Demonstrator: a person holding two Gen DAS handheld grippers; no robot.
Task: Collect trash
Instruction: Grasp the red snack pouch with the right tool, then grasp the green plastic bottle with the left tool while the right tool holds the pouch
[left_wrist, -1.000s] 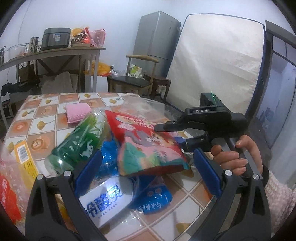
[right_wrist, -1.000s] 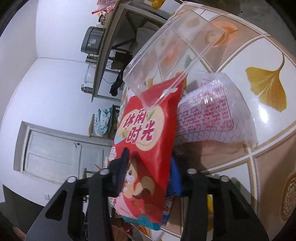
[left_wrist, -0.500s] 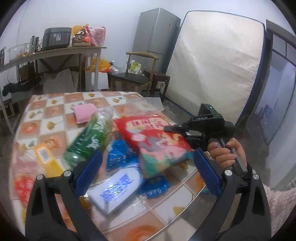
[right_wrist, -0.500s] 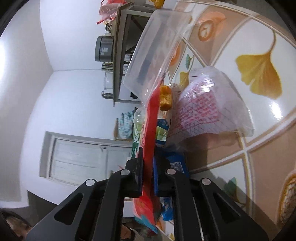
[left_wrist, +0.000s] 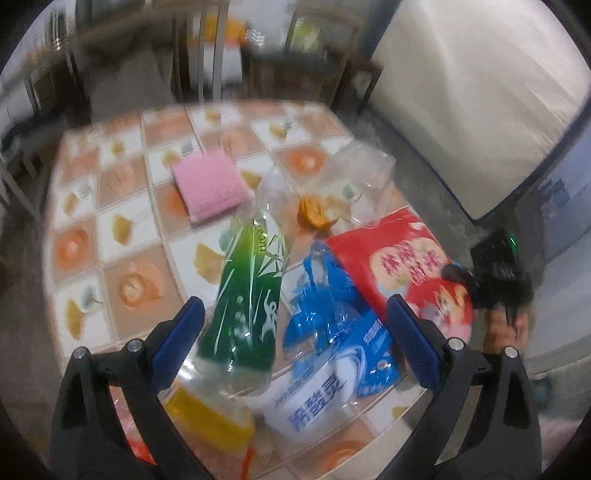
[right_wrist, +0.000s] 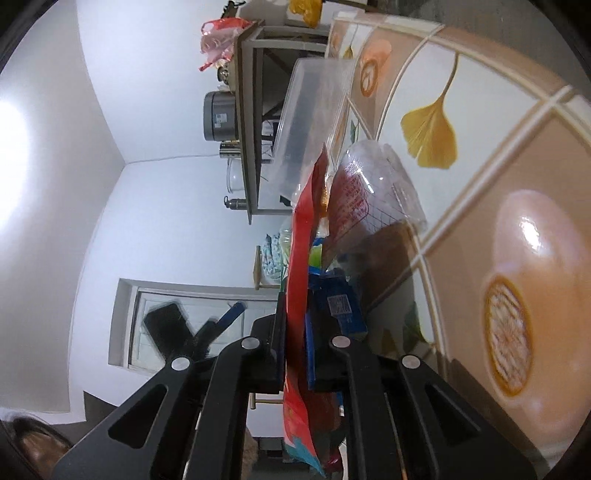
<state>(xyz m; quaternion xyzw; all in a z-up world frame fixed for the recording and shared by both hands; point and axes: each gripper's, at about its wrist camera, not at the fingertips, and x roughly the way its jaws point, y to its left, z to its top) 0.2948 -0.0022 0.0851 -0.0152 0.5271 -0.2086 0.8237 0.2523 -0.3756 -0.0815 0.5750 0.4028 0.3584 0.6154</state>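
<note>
Right hand-held gripper (right_wrist: 295, 332) clamped on red snack bag (left_wrist: 399, 266) at counter (left_wrist: 122, 258) edge. Left hand-held gripper (left_wrist: 295, 332) open, empty. Risk: thin film slipping out, dragging blue wrapper (left_wrist: 325, 306).

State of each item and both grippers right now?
right gripper: shut on the red snack bag
red snack bag: pinched at its edge
left gripper: open, holding nothing
green bottle: lying on its side
pink cloth: flat on the table
clear container: tipped, looks empty
</note>
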